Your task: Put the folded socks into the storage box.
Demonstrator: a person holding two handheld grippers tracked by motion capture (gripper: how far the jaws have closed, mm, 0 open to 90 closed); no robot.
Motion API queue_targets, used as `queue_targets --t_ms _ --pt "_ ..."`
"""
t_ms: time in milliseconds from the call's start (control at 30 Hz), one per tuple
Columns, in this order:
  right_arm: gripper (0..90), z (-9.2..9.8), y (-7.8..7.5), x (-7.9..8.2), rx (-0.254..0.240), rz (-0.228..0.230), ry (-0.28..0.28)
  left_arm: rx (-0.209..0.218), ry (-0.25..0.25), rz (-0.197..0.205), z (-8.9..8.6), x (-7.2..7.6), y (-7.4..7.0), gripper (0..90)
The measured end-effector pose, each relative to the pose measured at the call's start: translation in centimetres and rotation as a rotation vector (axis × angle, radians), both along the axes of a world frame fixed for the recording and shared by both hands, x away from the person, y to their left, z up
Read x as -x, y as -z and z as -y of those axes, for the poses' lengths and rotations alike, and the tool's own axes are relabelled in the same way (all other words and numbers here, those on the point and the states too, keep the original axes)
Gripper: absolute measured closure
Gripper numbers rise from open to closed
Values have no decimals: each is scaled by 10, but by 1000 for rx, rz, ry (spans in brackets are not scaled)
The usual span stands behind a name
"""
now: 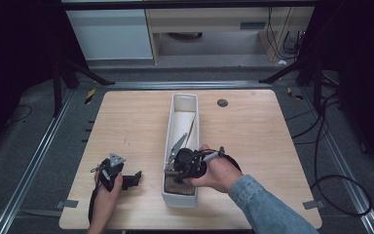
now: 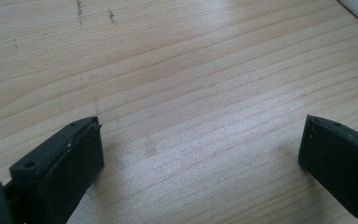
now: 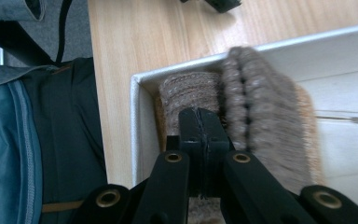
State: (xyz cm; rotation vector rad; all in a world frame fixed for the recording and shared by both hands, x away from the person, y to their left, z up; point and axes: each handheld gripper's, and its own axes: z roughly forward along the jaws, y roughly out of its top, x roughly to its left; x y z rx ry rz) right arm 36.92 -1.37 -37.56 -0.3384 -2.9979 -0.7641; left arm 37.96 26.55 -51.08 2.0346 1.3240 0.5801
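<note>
while the soft, light brown knitted cloth (image 3: 261, 112) is lying at the near end of the white tray (image 1: 193, 113), the right gripper (image 3: 200, 122) is being pressed into it clenched, pinching nothing seen.

A brown knitted cloth (image 3: 261, 116) lies bunched in folds at the near end of my long white bin (image 1: 193, 105), against its corner wall.

Left claw (image 1: 135, 178) low, jaws wide apart, right claw (image 3: 200, 122) angled down, jaws pressed together
</note>
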Motion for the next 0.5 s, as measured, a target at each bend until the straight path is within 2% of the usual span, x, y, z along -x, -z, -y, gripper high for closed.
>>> queue_targets --t_ms 100,333,500 --pt "900 -1 5 1 -4 -7 -2 0 -1 0 0 0 0 0" --pt "900 -4 13 5 26 -18 -16 1 -1 -1 0 0 0 0" --pt "900 -3 14 6 22 -17 -13 2 -1 -1 0 0 0 0"
